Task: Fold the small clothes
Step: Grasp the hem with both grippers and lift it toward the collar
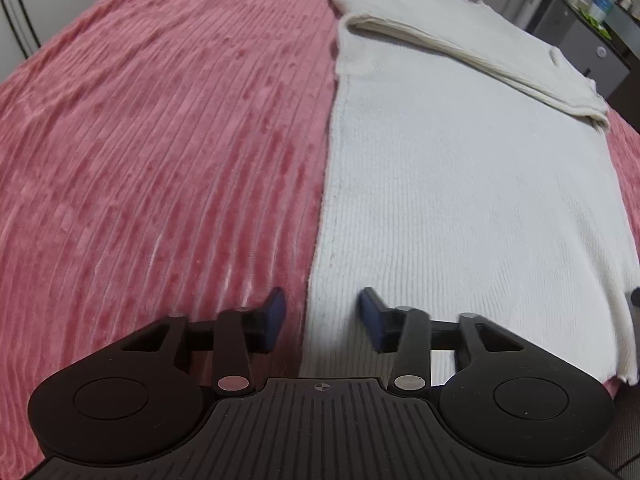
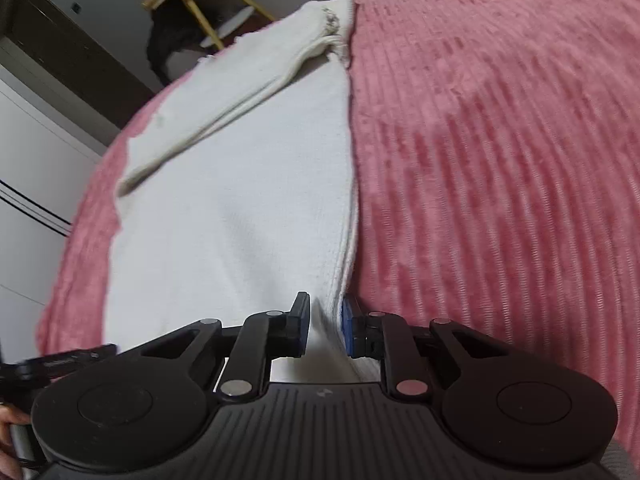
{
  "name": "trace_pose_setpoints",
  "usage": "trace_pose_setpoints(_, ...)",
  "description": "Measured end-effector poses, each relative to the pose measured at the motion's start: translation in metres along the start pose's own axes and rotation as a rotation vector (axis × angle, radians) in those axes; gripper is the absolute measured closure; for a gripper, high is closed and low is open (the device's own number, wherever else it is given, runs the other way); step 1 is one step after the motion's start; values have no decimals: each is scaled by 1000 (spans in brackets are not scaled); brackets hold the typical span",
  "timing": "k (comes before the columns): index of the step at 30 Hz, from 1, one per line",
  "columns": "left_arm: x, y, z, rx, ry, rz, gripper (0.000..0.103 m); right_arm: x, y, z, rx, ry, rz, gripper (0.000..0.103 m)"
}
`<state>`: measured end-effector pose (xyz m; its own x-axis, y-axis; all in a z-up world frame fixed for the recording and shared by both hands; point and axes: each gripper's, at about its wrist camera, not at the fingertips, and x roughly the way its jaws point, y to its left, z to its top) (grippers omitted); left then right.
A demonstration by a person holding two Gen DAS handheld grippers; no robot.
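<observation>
Mostly flat white knit sweater (image 1: 460,200), sleeve (image 1: 472,52) folded across — ribbed texture.

**What the two wrist views leave unseen**

The white sweater (image 1: 460,184) runs out of the left wrist view at the lower right, so its near hem is cut off. In the right wrist view the sweater's near edge (image 2: 334,328) disappears between the fingers (image 2: 300,330) of the right gripper (image 2: 325,330) — the cloth below them is hidden by the gripper body. The pink bedspread (image 1: 140,152) is cropped on every side. Small items on the dark cabinet (image 1: 600,8) are too small to name. A dark shape under the yellow-legged stand (image 2: 172,44) is blurred — unidentifiable. A hand (image 2: 8,440) barely enters at the left edge.
</observation>
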<state>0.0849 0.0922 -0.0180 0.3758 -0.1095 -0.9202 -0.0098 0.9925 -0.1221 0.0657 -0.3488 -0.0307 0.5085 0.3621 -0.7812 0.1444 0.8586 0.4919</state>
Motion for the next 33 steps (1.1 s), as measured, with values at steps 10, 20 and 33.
trace_pose_setpoints(10, -2, 3, -3, 6, 67, -89, 74, 6, -3, -2, -3, 91, 29, 80)
trace_pose_setpoints(20, -5, 0, 5, 55, 116, -131, 93, 9, 2, 5, -38, 144, 56, 91)
trace_pose_setpoints(33, -34, -4, 108, -185, -47, -398, 94, 19, -9, 60, 244, 39, 312, 93)
